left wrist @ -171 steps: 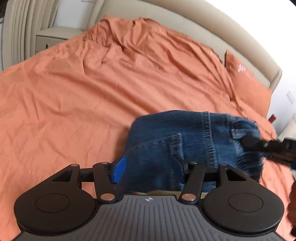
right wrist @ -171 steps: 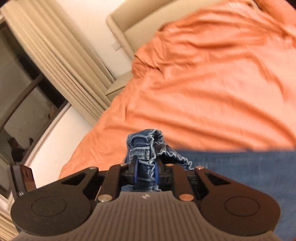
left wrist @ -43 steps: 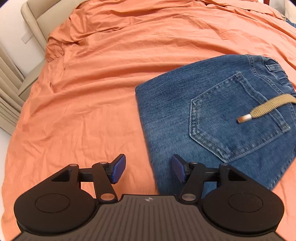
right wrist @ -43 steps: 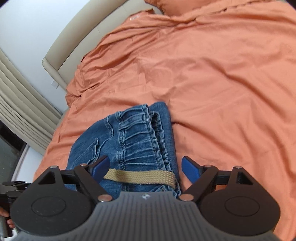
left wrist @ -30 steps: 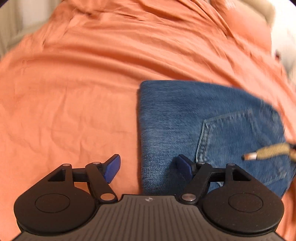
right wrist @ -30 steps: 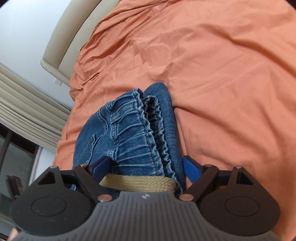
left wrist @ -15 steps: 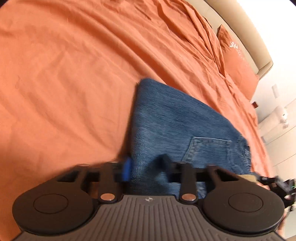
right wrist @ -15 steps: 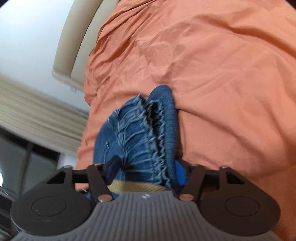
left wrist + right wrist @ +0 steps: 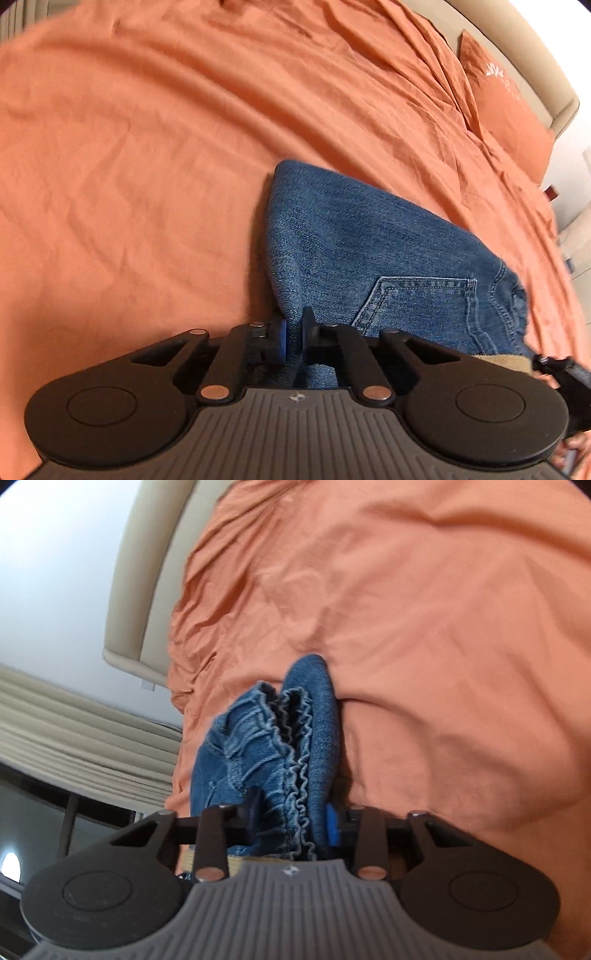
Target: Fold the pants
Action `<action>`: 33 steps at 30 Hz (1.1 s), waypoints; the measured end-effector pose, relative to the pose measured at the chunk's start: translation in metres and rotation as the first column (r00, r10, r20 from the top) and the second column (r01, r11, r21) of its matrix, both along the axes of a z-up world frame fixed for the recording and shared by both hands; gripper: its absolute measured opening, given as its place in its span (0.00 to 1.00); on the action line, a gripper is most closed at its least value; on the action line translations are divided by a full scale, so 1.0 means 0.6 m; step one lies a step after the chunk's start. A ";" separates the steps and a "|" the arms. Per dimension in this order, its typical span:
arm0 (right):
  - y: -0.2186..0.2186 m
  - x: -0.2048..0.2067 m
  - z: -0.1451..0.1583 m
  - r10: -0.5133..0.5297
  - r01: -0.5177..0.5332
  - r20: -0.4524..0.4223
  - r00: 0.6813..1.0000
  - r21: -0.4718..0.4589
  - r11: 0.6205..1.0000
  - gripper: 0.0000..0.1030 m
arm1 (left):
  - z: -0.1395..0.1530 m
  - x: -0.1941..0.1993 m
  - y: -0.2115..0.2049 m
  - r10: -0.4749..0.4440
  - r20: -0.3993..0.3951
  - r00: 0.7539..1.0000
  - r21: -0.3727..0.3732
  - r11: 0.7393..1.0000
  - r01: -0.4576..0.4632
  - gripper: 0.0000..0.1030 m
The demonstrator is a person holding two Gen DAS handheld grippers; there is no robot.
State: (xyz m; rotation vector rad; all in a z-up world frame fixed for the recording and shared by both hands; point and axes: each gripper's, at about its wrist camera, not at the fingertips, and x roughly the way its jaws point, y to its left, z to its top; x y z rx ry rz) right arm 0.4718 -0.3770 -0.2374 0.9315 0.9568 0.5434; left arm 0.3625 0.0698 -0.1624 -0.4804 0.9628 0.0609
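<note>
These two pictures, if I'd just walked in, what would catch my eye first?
Probably the blue jeans, folded small, against a big orange bedsheet. Next, the black hand-held grippers: the left hand-held gripper pinches the jeans' plain folded edge, and the right hand-held gripper is closing on the bunched, ruffled waistband between its pads. An orange pillow lies by the beige headboard.

The folded pants (image 9: 369, 251) lie on the bed sheet (image 9: 147, 147), which spreads wide to their left and beyond them. The left gripper (image 9: 293, 338) sits at their near left corner, with that fold edge between its jaws. The right gripper (image 9: 291, 819) sits at the gathered waistband end, jaws closing with the stacked layers between them. A pillow (image 9: 506, 107) lies far right against the headboard (image 9: 535, 62). Curtains (image 9: 74, 731) hang left of the bed.
</note>
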 end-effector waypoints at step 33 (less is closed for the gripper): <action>0.378 -0.211 0.314 0.390 -0.347 0.283 0.876 -0.190 0.918 0.17 | 0.271 -0.244 0.275 0.031 0.156 0.987 0.212 0.975 -0.065 0.06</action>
